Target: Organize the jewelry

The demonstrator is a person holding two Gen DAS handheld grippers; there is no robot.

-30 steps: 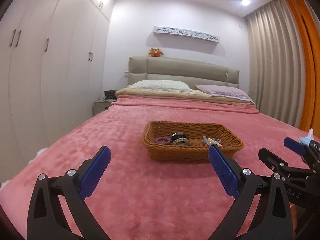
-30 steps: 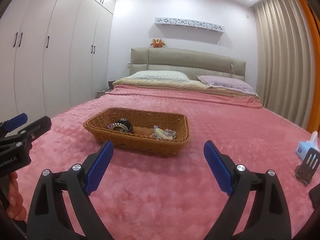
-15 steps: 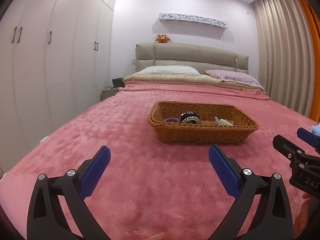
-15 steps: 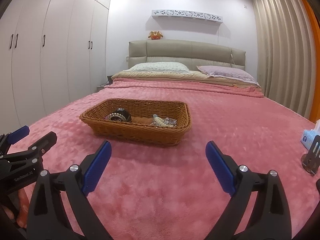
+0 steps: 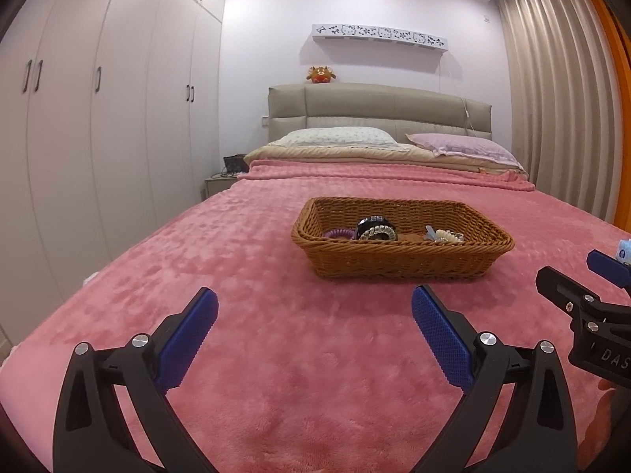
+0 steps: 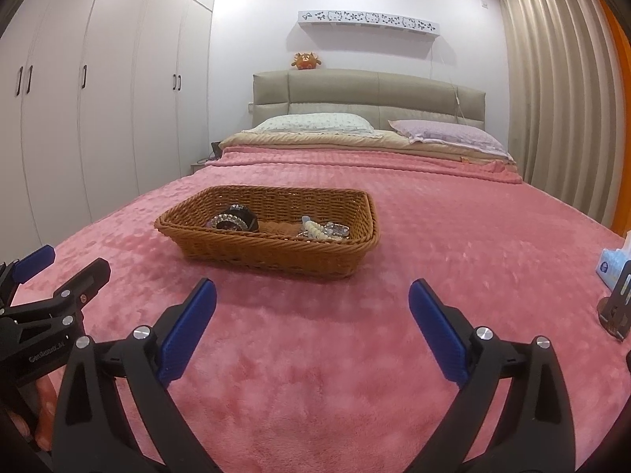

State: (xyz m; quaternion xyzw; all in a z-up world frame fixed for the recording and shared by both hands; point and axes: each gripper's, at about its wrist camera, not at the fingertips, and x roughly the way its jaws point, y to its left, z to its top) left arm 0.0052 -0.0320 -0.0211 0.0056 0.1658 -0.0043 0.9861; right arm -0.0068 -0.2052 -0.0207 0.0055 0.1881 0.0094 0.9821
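A brown wicker basket (image 5: 402, 264) (image 6: 272, 254) stands on the pink bed. It holds a purple coil hair tie (image 5: 340, 233), a black and beaded bracelet (image 5: 376, 228) (image 6: 234, 218), and a pearl piece (image 5: 445, 235) (image 6: 321, 231). My left gripper (image 5: 314, 323) is open and empty, low over the blanket in front of the basket. My right gripper (image 6: 312, 315) is open and empty, in front of and to the right of the basket. Each gripper shows at the edge of the other's view.
The pink blanket (image 5: 276, 335) covers the whole bed. A small blue and white box (image 6: 611, 268) and a metal stand (image 6: 617, 307) sit at the right edge. Pillows (image 5: 339, 136) and the headboard lie behind. Wardrobes (image 5: 98, 118) line the left wall.
Both grippers have lowered and levelled, so the basket sits higher and slightly closer in both views. Both stay open and empty.
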